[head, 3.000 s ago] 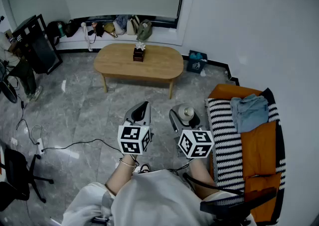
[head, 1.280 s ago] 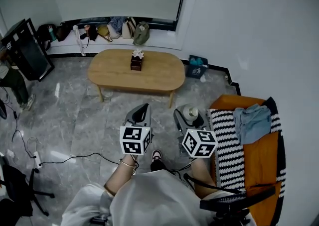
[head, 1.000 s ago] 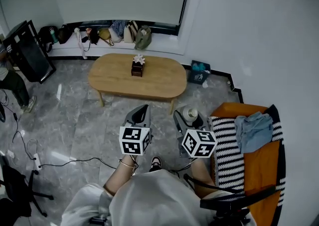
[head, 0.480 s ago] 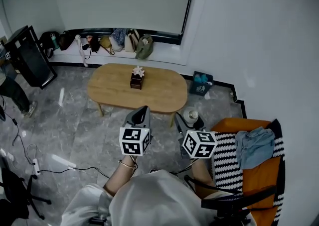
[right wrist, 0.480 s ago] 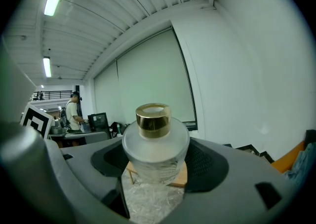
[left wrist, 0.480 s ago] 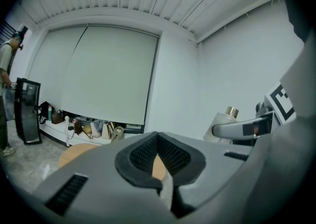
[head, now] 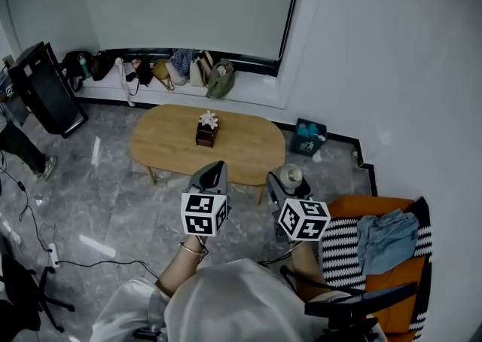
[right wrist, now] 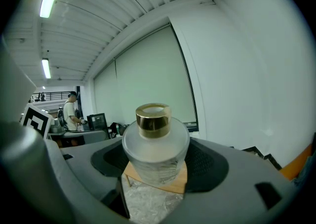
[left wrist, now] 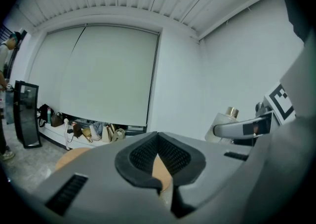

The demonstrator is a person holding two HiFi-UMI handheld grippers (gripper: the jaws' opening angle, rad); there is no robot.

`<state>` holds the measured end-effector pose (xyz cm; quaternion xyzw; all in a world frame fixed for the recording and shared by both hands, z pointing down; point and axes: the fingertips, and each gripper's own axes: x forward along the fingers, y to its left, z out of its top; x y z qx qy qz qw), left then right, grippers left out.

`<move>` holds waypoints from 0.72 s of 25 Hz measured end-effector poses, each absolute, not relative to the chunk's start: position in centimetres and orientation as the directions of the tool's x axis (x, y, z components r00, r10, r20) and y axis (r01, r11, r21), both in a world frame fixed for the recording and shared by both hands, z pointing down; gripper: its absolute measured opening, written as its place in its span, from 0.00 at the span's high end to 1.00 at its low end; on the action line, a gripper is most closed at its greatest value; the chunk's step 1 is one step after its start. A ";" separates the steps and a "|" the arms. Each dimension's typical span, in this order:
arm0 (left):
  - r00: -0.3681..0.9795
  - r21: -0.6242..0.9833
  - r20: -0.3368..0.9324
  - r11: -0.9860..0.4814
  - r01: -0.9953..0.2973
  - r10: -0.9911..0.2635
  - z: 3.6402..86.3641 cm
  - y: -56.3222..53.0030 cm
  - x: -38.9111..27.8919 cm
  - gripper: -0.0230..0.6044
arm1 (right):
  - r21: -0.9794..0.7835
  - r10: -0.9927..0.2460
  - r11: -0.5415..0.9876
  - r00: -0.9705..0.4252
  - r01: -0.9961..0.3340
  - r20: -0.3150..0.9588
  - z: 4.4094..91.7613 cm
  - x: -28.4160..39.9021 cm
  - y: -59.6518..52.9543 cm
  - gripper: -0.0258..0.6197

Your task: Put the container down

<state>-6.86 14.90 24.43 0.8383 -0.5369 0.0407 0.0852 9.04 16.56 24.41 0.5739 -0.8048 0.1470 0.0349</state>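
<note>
A frosted glass container [head: 290, 175] with a gold cap stands upright between the jaws of my right gripper [head: 287, 184], which is shut on it. In the right gripper view the container [right wrist: 155, 151] fills the centre, and the right gripper [right wrist: 156, 171] clamps its body. It hangs in the air by the near right end of an oval wooden table [head: 169, 146]. My left gripper [head: 214, 172] is level with it to the left, shut and empty. The left gripper [left wrist: 160, 168] shows its pads pressed together, with the container [left wrist: 225, 123] off to the right.
A brown box with a flower [head: 205, 132] stands mid-table. Several bags [head: 184, 69] line the window ledge. A blue bin [head: 307, 137] sits by the wall. An orange sofa with a striped blanket [head: 348, 239] and a blue garment [head: 384, 231] lies at right. A black stand [head: 45, 88] is at left.
The view has advanced toward the wooden table, which now lies just in front of both grippers. The sofa has slid back to the lower right. Both grippers keep their pose and grip.
</note>
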 end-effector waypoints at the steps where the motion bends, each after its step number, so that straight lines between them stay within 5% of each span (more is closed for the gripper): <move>1: 0.419 0.098 0.164 -0.408 -0.908 -0.893 24.6 14.6 -6.8 0.95 | -0.199 -0.913 0.298 -0.339 -0.934 0.225 24.5 9.2 16.2 0.44; 18: 0.443 0.110 0.216 -0.429 -0.896 -0.870 26.9 7.7 -5.3 0.95 | -0.232 -0.909 0.264 -0.321 -0.936 0.264 27.0 10.4 10.2 0.44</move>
